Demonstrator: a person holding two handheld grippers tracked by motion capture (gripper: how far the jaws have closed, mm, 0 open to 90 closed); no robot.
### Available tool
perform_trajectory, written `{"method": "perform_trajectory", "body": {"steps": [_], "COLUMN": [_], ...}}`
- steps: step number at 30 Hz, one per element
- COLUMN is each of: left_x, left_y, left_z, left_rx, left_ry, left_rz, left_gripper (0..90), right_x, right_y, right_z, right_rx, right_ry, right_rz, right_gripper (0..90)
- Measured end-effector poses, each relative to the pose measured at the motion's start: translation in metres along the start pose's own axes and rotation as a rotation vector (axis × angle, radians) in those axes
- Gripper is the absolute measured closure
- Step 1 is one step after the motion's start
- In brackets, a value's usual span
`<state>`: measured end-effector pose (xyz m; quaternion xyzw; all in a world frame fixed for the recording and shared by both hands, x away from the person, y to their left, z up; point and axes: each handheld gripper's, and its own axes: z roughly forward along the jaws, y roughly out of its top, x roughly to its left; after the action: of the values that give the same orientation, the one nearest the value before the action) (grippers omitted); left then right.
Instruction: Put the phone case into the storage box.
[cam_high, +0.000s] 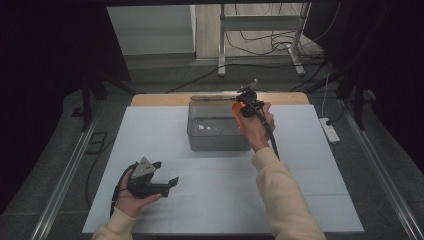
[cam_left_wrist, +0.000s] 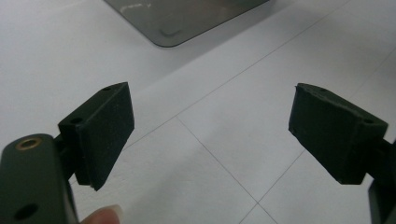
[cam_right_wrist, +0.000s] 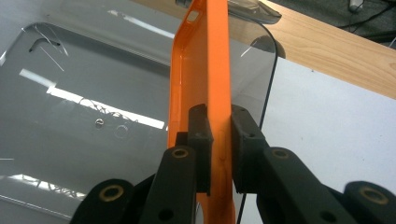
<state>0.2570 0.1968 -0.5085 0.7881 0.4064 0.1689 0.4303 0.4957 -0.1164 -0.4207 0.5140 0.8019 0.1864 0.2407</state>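
We see one orange phone case (cam_right_wrist: 205, 70) clamped edge-on in the right gripper (cam_right_wrist: 219, 140) over one clear bin (cam_high: 217, 134) at twelve o'clock, while the left gripper (cam_left_wrist: 210, 135) gapes empty at seven.

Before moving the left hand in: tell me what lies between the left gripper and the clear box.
Only bare white table lies between the left gripper and the clear box, as the high view shows.

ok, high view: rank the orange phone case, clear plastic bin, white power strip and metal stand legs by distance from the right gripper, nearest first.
1. Orange phone case: clamped in the right gripper jaws.
2. Clear plastic bin: directly under and left of it.
3. White power strip: on the floor to the right, past the table edge.
4. Metal stand legs: on the floor beyond the table.
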Motion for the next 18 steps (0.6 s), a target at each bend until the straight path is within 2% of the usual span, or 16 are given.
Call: {"method": "perform_trajectory", "body": {"steps": [18], "left_x": [0.0], "left_y": [0.0], "left_z": [0.0003], "left_rx": [0.0], "left_ry": [0.0], "left_rz": [0.001], "left_gripper": [14.0], "right_x": [0.0017], "right_y": [-0.001], "right_z": [0.0046], "right_rx": [0.019], "right_ry": [-0.001], "right_rz": [-0.004], "right_gripper": [80.3]}}
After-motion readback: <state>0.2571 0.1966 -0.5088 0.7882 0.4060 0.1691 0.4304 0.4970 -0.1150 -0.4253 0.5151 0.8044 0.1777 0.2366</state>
